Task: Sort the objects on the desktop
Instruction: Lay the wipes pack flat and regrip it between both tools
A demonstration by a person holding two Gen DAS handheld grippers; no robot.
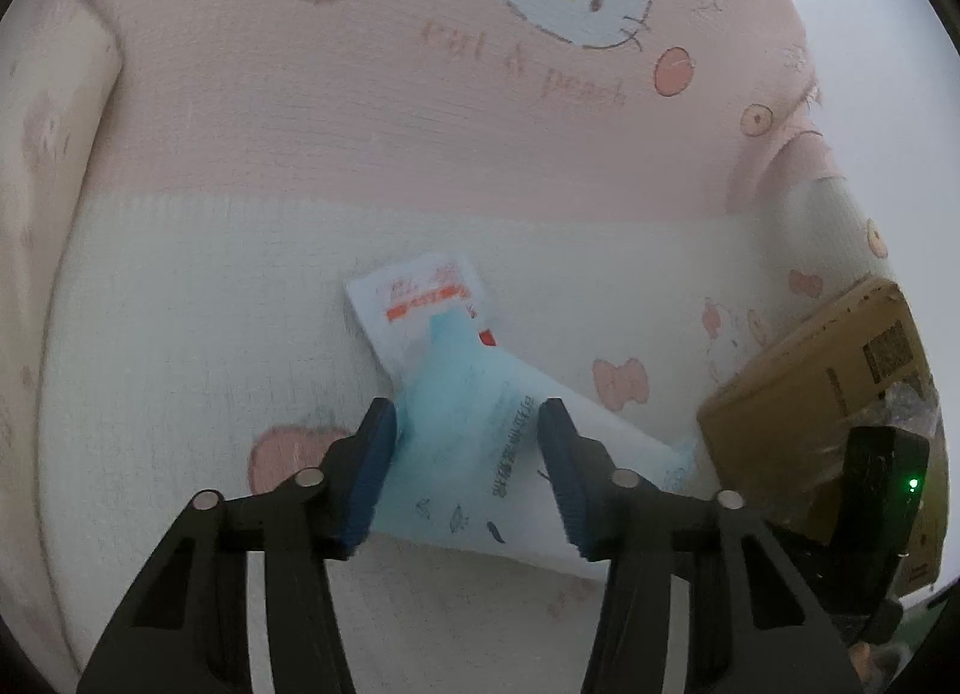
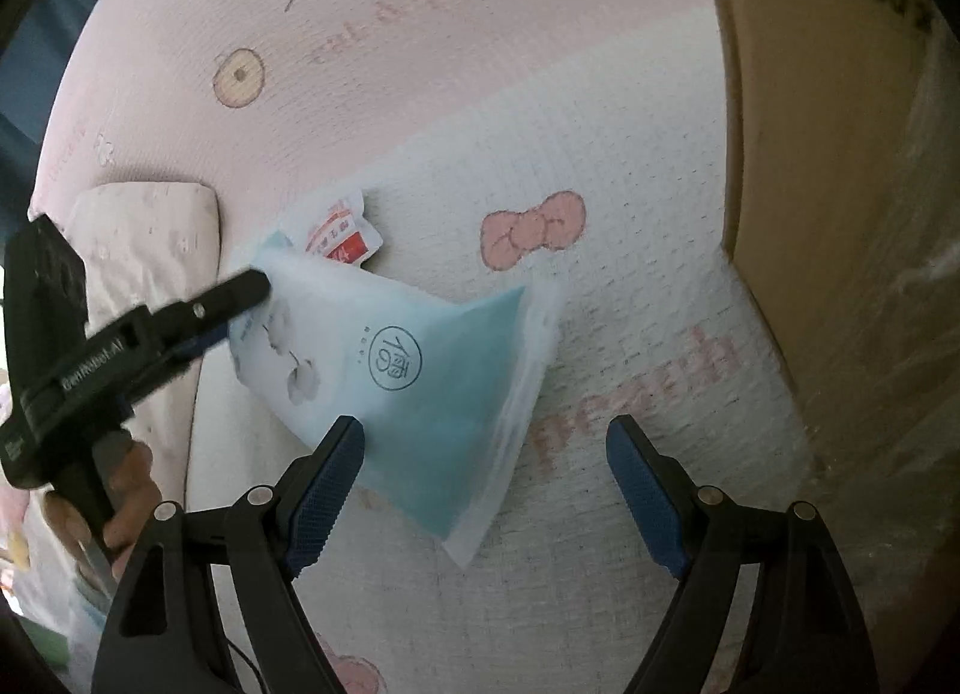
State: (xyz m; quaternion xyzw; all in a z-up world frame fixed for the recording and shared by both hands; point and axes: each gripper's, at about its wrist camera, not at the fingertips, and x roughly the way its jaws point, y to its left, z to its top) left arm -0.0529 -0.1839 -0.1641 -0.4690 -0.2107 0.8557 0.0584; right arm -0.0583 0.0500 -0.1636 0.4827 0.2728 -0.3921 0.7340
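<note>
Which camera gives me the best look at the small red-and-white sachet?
Left wrist: the sachet lies mostly uncovered beyond the blue pouch, its red band visible. On the right wrist view, only its corner peeks out behind the pouch.

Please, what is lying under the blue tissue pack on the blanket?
A small white sachet with red print sticks out from under the far end of the blue tissue pack. Only that end shows; the rest is covered, so anything else beneath the pack cannot be seen.
</note>
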